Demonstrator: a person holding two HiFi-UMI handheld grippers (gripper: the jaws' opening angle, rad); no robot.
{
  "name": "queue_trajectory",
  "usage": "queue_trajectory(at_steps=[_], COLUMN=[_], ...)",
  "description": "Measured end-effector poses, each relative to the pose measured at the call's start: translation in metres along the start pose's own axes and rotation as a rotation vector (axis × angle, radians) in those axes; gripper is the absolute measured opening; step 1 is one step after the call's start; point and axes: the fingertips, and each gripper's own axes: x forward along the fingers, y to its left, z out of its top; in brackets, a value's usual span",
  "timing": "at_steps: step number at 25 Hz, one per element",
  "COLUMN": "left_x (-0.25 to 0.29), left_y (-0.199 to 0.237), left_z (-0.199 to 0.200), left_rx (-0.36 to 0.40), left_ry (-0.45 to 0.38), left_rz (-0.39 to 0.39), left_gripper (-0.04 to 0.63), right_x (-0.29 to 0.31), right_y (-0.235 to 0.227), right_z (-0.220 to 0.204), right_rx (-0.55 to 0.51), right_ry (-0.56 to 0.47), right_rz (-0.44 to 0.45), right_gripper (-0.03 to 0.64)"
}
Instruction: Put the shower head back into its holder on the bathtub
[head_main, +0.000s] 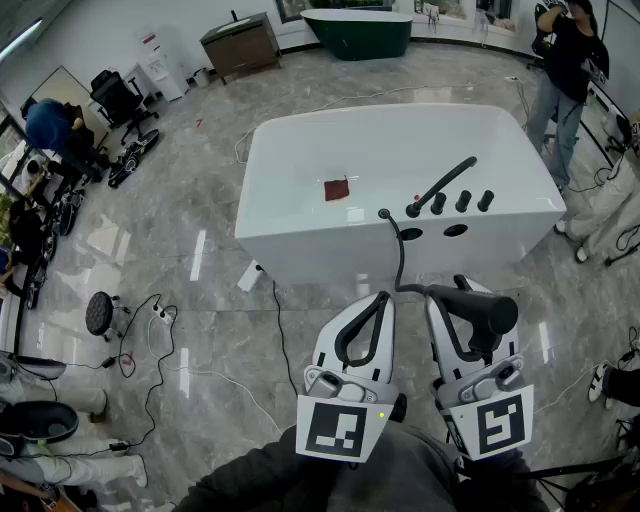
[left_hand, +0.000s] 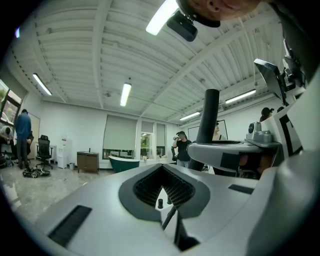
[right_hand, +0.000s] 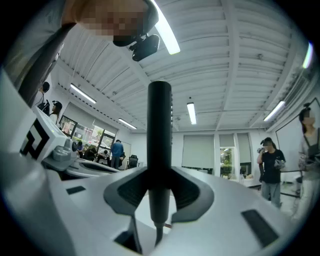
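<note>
Low at centre of the head view, my left gripper (head_main: 384, 298) is closed on nothing. Right of it, my right gripper (head_main: 452, 300) clamps the black shower head (head_main: 486, 308), short of the bathtub (head_main: 330, 150). The carrying step is in hand. Next, I judge, comes a reach forward to the holder, probably among the black taps (head_main: 450, 200) higher up.

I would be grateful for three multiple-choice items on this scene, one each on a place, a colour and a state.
1. Where is the black shower head?
A. In its holder on the white tub
B. Between the right gripper's fingers
C. On the floor

2. What colour is the far bathtub by the wall?
A. Dark green
B. White
C. Red

3. How is the left gripper?
A. Shut on the hose
B. Wide open
C. Shut, holding nothing

Answers:
1. B: the shower head stands clamped in the right gripper.
2. A: the far bathtub is dark green.
3. C: the left gripper has its fingers meeting with nothing between them.
</note>
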Motion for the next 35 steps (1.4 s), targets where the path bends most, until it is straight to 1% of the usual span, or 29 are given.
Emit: queue_trajectory(at_steps=[3,10,13,15,19,24,27,30,33,35], left_x=[0.000,0.003,0.005,0.008,0.009,0.011,0.014,0.021,0.041,0.059], left_y=[0.000,-0.005,-0.012,-0.017,-0.027,-0.033,-0.025,-0.009,0.010,0.021], left_z=[-0.002,-0.005,-0.004,-0.005,-0.010,-0.019,-0.024,-0.036,-0.043,-0.041], left_rx=[0.003,0.005,0.002,-0.001,-0.013,-0.025,-0.033,-0.046,-0.052,-0.057], left_ry=[-0.001,0.002,0.004,0.004,0.003,0.024,0.036,0.057,0.059,0.047], left_rz=[0.004,0.013,0.020,0.030,0.060,0.098,0.112,0.126,0.118,0.105], left_gripper=[0.004,0.004,0.004,0.004,0.004,0.004,0.005,0.004,0.005,0.004], right_x=[0.001,-0.002,-0.006,-0.010,-0.020,-0.024,-0.017,-0.005,0.016,0.033], right_y=[0.004,-0.003,-0.009,-0.014,-0.023,-0.034,-0.037,-0.038,-0.041,-0.046], right_z=[0.000,-0.006,-0.004,-0.003,0.000,-0.002,0.000,0.000,-0.003,-0.001], right_rx=[0.010,-0.004,0.012,0.025,0.016,0.023,0.028,0.027,0.027,0.023], right_ry=[-0.017,0.003,-0.005,-0.010,-0.028,-0.016,-0.020,-0.026,-0.019,-0.015], right_rz=[0.020,0.015,0.027,0.042,0.064,0.089,0.097,0.100,0.107,0.110], right_gripper=[0.141,0.141,0.141,0.141,0.141,0.141,0.141,0.141,0.141,0.141])
